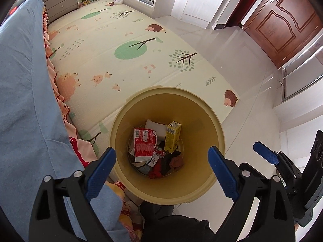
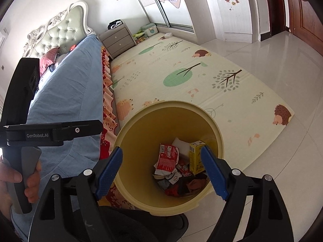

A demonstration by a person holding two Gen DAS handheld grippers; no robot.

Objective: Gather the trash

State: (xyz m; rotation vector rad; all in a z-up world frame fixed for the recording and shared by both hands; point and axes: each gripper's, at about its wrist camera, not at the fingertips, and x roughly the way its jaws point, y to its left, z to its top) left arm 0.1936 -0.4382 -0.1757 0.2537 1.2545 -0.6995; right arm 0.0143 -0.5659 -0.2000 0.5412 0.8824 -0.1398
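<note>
Inside the yellow bin [image 1: 201,113] trash already lies; both the left gripper [image 1: 161,167] and right gripper [image 2: 161,171] hover wide open, empty, no litter visible on the floor mat [image 1: 121,60].

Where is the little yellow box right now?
The yellow box stands inside the yellow bin, on the right of the trash pile in both wrist views, beside the red wrapper and a white block.

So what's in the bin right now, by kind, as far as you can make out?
Red snack wrapper: 1
Yellow carton: 1
White block: 1
Small red-and-white packets: about 3, count unclear
Dark and red crumpled pieces: cannot separate
Total clearly distinct in the yellow bin: 3, plus the mixed pile.
</note>
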